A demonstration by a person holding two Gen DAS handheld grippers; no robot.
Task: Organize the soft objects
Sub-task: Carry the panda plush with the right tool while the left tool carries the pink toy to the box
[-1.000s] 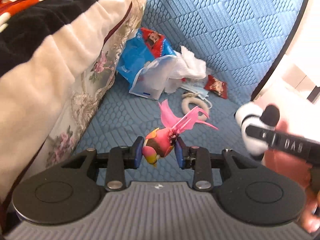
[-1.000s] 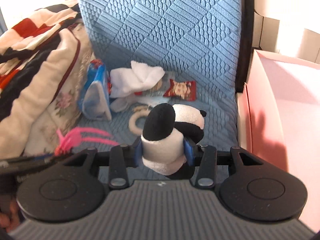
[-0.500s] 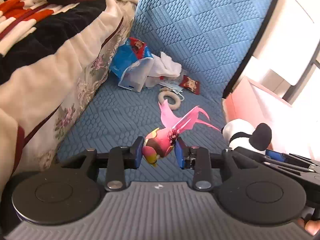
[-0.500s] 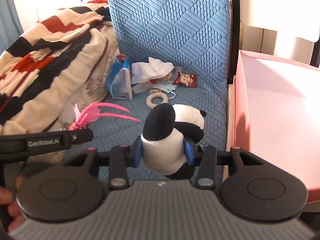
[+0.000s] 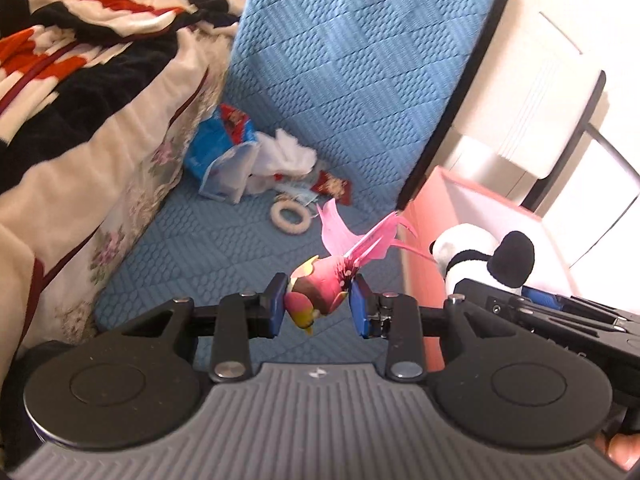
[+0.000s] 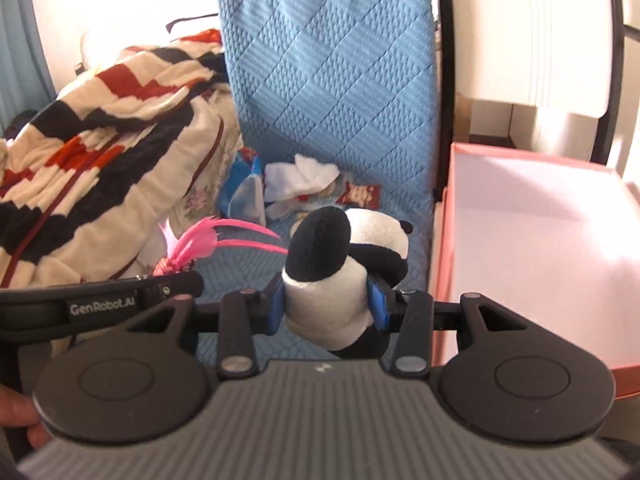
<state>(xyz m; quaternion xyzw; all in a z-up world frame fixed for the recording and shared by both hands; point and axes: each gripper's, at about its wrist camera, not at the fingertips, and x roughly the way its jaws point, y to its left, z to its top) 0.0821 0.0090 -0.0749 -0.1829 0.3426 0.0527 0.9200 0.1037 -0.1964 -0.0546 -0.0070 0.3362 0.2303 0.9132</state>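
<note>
My left gripper is clamped on a small pink and yellow toy bird with long pink tail feathers; both blue pads press its body and the feathers fan up and away from the jaws. My right gripper is clamped on a black and white plush panda, blue pads squeezing its white belly, its head leaning away from me.

Landmark: the open pink cardboard box. The panda hangs just left of the box's near left wall, not over it. The bird hangs further left of the box, beside the panda; in the left wrist view the panda shows in front of the box's wall.

Both toys are held above the blue quilted mat, which lies left of the box and turns up behind into an upright panel. Lying on the mat, well left of the box's far corner: a cream ring, a red snack packet, crumpled white cloth and a blue and white plastic bag. Further left of these sits a heaped blanket striped red, black and cream.
</note>
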